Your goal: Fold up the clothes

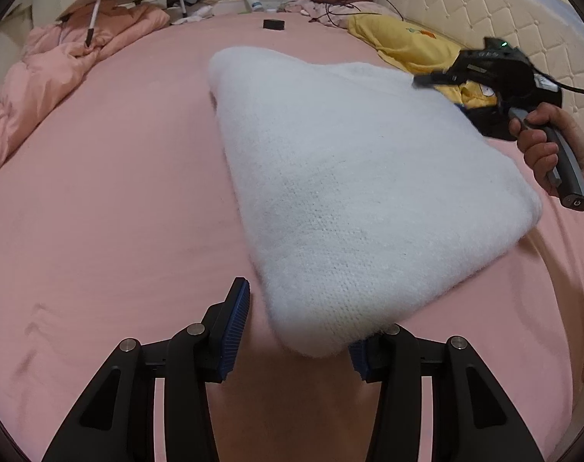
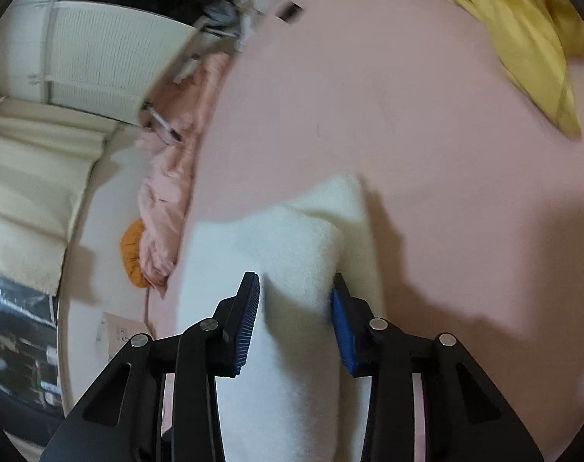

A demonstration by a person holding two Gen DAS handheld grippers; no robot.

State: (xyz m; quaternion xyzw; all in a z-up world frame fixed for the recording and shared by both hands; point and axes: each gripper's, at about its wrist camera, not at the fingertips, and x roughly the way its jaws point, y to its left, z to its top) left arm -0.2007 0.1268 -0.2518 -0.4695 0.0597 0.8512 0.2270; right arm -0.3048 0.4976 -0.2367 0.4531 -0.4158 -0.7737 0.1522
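White knitted garment (image 1: 338, 177) lies folded on the pink bed sheet (image 1: 99, 192), its long axis running from about 6 o'clock up to 11 o'clock in the left wrist view. Left gripper (image 1: 299, 331) is the nearer one at the low end; that corner sits between its pads, over the right-hand pad, clear of the left: jaws parted, not clamped. Right gripper (image 2: 296, 308), carried by the hand (image 1: 538, 146) at 3 o'clock, straddles a raised fold at the far end; both pads appear to press the knit, judged grasping. Yellow garment (image 2: 523, 19) lies apart at 1 o'clock
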